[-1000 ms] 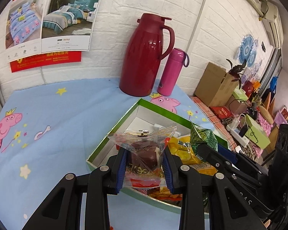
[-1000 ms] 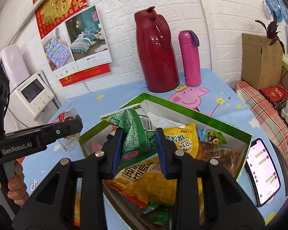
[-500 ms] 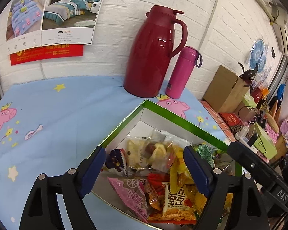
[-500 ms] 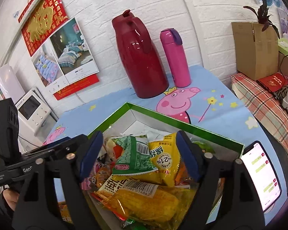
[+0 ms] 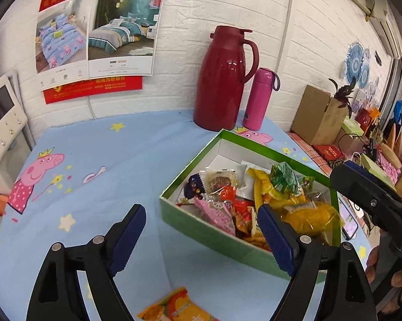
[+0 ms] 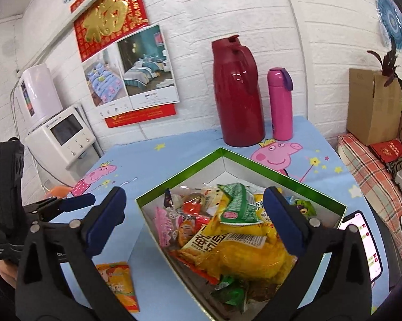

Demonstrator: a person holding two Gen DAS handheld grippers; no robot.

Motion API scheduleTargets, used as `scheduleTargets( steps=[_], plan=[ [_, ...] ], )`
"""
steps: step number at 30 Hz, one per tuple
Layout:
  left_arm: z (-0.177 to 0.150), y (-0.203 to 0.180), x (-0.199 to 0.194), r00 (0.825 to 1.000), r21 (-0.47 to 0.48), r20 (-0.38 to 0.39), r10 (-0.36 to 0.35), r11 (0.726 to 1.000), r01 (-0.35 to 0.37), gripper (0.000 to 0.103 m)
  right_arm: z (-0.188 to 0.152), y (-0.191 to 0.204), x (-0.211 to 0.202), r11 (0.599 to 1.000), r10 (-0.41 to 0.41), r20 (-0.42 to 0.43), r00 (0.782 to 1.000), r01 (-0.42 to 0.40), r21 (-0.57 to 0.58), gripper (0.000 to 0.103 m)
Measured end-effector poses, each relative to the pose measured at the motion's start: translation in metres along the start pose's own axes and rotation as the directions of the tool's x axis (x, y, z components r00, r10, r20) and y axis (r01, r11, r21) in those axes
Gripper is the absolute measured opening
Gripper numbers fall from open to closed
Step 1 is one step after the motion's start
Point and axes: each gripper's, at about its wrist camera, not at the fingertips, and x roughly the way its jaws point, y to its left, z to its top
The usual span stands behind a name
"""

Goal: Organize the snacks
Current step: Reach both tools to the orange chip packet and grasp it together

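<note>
A green-rimmed cardboard box (image 5: 201,211) (image 6: 254,160) sits on the blue cartoon tablecloth, filled with several snack packets. A green packet (image 6: 235,208) lies on top of yellow ones (image 6: 243,256). My left gripper (image 5: 201,238) is open and empty, held above the cloth just left of the box's near corner. My right gripper (image 6: 195,219) is open and empty above the box. One orange-yellow packet (image 5: 174,307) (image 6: 120,283) lies loose on the cloth, left of the box.
A dark red thermos jug (image 5: 222,80) and a pink bottle (image 5: 259,99) stand behind the box by the brick wall. A phone (image 6: 366,243) lies right of the box. A white appliance (image 6: 61,136) stands at far left; a cardboard box (image 6: 372,107) and clutter at right.
Both grippers opened and let go of their packets into the box, then pulled back and rose. The left gripper shifted left of the box.
</note>
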Motion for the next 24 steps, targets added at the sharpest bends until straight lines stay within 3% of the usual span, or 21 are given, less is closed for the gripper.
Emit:
scheduleTargets(
  steps=[5, 8, 14, 19, 24],
  plan=[
    [-0.019, 0.017, -0.024, 1.000, -0.010, 0.001, -0.008, 1.000, 0.008, 0.087, -0.014, 0.033, -0.018, 0.999, 0.002, -0.005, 1.000, -0.002, -0.054, 0.102],
    [-0.031, 0.025, -0.031, 1.000, 0.000, -0.001, 0.011, 1.000, -0.011, 0.087, -0.036, 0.040, -0.033, 0.999, 0.023, 0.020, 1.000, -0.023, -0.028, 0.102],
    [-0.054, 0.031, -0.026, 0.999, 0.041, -0.041, 0.006, 0.999, -0.004, 0.087, -0.088, 0.044, -0.038, 0.999, 0.018, -0.063, 0.998, -0.016, 0.032, 0.102],
    [-0.070, 0.032, -0.008, 0.996, 0.076, -0.087, 0.013, 0.997, -0.006, 0.087, -0.121, 0.042, -0.037, 0.994, 0.064, -0.138, 0.988, -0.050, 0.102, 0.102],
    [-0.077, 0.035, 0.011, 0.992, 0.079, -0.121, -0.025, 0.996, 0.035, 0.087, -0.145, 0.038, -0.034, 0.978, 0.137, -0.218, 0.966, -0.098, 0.184, 0.102]
  ],
)
